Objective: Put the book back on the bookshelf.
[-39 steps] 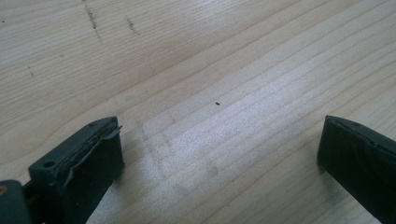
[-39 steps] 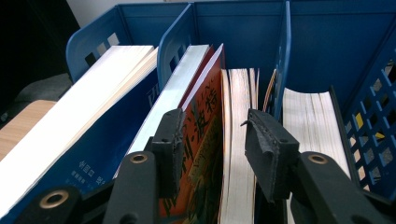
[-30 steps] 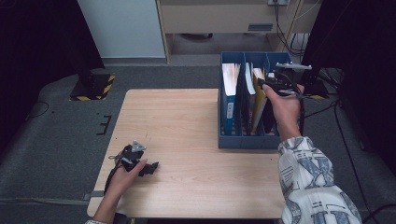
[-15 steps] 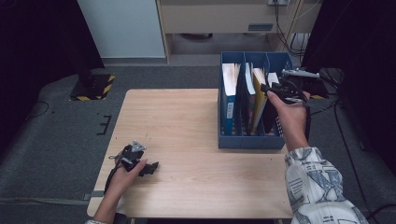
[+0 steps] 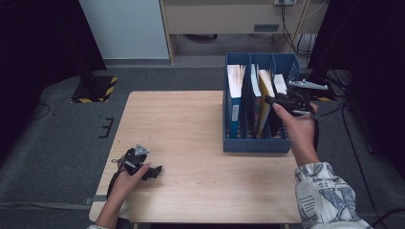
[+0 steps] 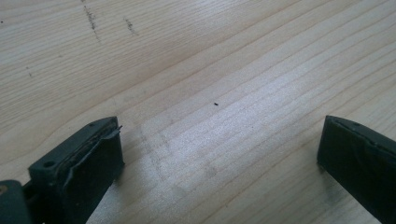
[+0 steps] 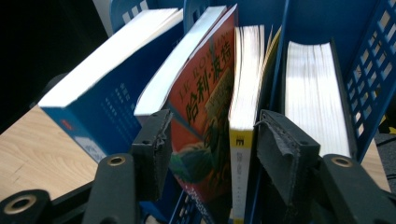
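Observation:
A blue three-slot file rack (image 5: 255, 143) stands on the right of the wooden table (image 5: 191, 124) with books upright in it. My right gripper (image 5: 273, 100) hovers over its middle slot. In the right gripper view the jaws (image 7: 210, 140) straddle a red-covered book (image 7: 205, 93) and a yellow-spined book (image 7: 243, 116); they have just been opening, and the pads stand beside the covers without pressing. My left gripper (image 5: 152, 170) lies on the table near the front left corner, its jaws (image 6: 219, 140) wide apart over bare wood.
A thick blue book (image 5: 235, 100) leans in the rack's left slot, and a white-paged book (image 7: 313, 102) stands in the right one. Beyond the table lie grey carpet, a cabinet and cables (image 5: 334, 81) at the right.
My right hand has drifted a little toward the person's side over the rack, and its jaws have spread wider. The left hand has stayed put.

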